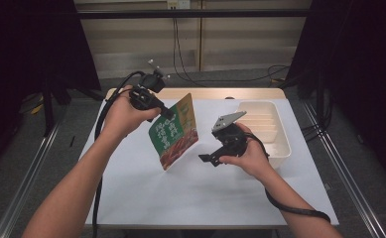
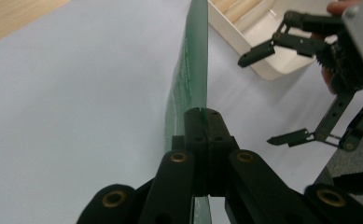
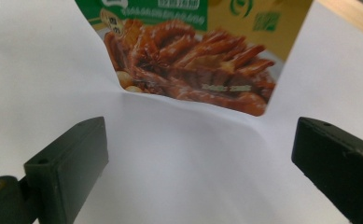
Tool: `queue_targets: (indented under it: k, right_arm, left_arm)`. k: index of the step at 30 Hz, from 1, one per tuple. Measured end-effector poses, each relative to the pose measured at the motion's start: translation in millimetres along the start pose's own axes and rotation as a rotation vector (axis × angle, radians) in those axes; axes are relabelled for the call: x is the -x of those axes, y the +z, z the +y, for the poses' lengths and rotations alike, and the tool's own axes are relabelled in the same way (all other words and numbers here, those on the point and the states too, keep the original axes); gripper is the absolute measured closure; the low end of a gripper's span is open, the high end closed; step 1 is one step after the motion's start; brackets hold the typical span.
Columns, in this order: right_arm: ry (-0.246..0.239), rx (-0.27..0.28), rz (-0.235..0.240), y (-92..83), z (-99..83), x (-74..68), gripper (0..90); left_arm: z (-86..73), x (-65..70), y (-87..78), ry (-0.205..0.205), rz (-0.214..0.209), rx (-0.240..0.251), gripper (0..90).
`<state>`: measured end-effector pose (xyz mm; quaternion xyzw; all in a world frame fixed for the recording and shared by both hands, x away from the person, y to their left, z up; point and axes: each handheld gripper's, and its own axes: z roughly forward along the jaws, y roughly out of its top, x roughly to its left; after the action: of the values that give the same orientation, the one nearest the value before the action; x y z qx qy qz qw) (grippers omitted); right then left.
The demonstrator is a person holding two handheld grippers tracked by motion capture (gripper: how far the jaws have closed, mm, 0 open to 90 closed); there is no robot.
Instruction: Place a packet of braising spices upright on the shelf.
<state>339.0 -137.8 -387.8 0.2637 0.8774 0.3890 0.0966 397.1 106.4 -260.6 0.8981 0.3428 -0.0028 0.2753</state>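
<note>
A flat food pouch [image 1: 175, 131], green and yellow with a picture of braised meat, hangs tilted above the white table [image 1: 180, 193]. My left gripper [image 1: 166, 113] is shut on its upper left edge. In the left gripper view the pouch [image 2: 195, 70] runs edge-on away from the closed jaws of my left gripper [image 2: 205, 116]. My right gripper [image 1: 211, 148] is held to the right of the pouch, open and holding nothing, and it also appears in the left gripper view [image 2: 261, 98]. In the right gripper view its fingers [image 3: 72, 158] stand wide apart below the pouch's lower edge [image 3: 193, 60].
A white ribbed tray [image 1: 280, 144] sits at the table's right side, just behind my right hand. A wooden strip [image 1: 220, 93] runs along the table's far edge. Dark curtains and cables stand beyond the table.
</note>
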Motion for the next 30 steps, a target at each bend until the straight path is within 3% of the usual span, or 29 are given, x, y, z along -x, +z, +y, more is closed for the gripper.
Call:
queue_targets:
  k: [2,3,5,9,13,19,20,30]
  right_arm:
    - [-0.011,-0.003,-0.004,-0.8,2.7,0.7,3.9]
    - [-0.053,-0.029,-0.002,-3.3,10.5,2.9,4.4]
    - [-0.08,-0.044,0.0,-5.4,16.4,4.8,4.4]
    - [-0.11,-0.067,-0.013,-10.6,28.6,9.8,4.4]
    - [-0.115,-0.089,-0.01,-13.5,35.6,15.5,4.5]
    - [-0.132,-0.11,-0.013,-17.0,44.1,25.8,5.0]
    - [-0.156,-0.12,-0.005,-19.9,48.3,28.0,7.7]
    - [-0.207,-0.146,0.017,-27.6,63.1,37.9,7.7]
  left_arm:
    - [0.5,1.5,-0.8,0.012,0.005,-0.007,90.0]
    - [0.7,1.9,-1.5,0.02,-0.002,-0.012,90.0]
    - [0.5,2.5,-2.3,0.029,-0.003,-0.006,90.0]
    - [0.8,5.7,-3.5,0.046,-0.03,-0.001,90.0]
    - [1.7,10.3,-2.6,0.056,-0.04,-0.001,90.0]
    - [6.3,15.8,-2.9,0.113,-0.033,-0.038,90.0]
    - [6.1,17.6,-2.0,0.099,-0.03,-0.022,90.0]
    - [8.0,18.7,-2.3,0.124,-0.04,-0.032,90.0]
